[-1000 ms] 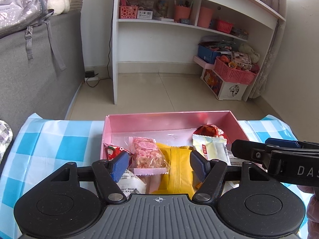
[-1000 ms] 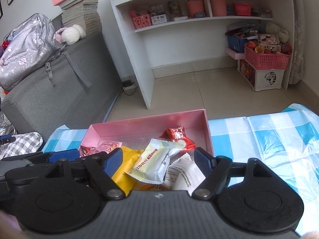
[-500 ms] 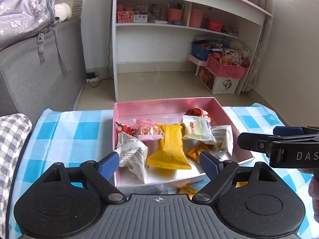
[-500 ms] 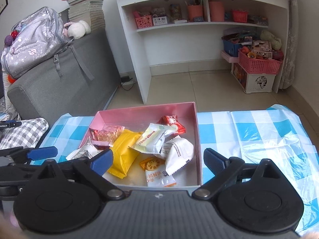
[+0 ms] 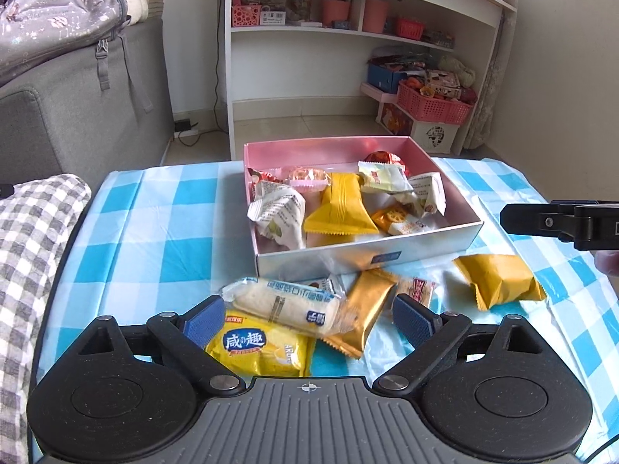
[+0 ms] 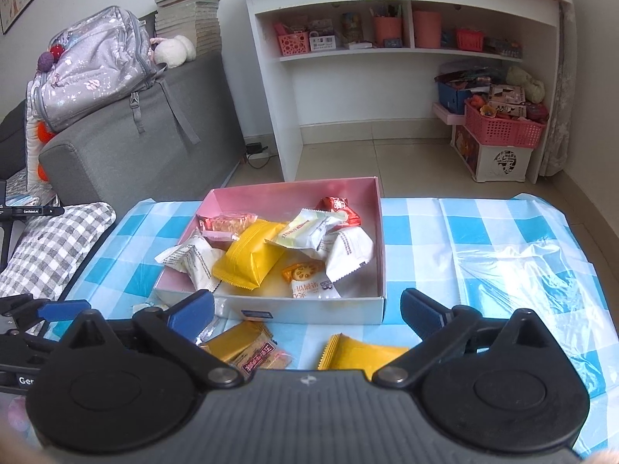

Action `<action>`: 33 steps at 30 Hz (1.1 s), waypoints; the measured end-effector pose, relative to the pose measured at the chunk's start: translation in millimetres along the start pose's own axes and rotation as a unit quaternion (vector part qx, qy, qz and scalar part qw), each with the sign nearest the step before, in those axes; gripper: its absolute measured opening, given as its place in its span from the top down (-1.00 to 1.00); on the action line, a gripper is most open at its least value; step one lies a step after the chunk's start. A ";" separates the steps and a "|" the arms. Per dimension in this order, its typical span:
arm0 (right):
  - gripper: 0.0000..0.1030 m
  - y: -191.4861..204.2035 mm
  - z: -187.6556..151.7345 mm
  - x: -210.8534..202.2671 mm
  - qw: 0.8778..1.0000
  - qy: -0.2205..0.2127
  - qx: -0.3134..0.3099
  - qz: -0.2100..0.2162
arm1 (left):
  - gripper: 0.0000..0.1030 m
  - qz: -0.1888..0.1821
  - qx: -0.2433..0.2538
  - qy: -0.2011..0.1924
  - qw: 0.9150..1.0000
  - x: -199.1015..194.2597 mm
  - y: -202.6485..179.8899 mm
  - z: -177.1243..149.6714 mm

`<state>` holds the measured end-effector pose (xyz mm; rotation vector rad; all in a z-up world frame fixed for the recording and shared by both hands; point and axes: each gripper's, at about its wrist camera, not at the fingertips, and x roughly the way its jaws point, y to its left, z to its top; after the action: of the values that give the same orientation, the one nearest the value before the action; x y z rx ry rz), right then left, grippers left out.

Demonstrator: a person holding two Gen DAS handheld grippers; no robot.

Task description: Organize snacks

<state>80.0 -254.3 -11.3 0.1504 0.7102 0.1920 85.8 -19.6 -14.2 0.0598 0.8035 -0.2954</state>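
Both our grippers, left (image 5: 307, 319) and right (image 6: 307, 315), have backed off the pink box (image 5: 371, 261), jaws just opened wide and empty, so overlapping loose packets (image 5: 286, 307) before it risk a double grab.

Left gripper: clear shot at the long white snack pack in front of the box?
Probably yes. The left gripper is open, and the long white snack pack lies on top of the loose pile between its fingers, nothing over it. The pink box sits behind.
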 end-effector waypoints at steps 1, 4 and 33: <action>-0.99 -0.7 -3.0 -0.5 1.000 0.001 -0.005 0.005 | -0.84 0.001 0.004 -0.002 1.000 -1.2 1.2 -3.2; -0.99 -0.1 -13.2 -3.8 1.000 0.002 -0.027 0.012 | -0.84 -0.010 0.015 -0.002 1.000 -5.0 7.3 -15.0; -1.00 -21.7 -52.8 35.2 0.994 0.070 -0.072 -0.038 | -0.85 0.019 0.028 0.034 0.999 43.2 25.6 -44.9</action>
<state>74.0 -263.7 -77.5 -0.0283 0.8373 0.1825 89.9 2.1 -77.9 0.1379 0.8604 -0.2802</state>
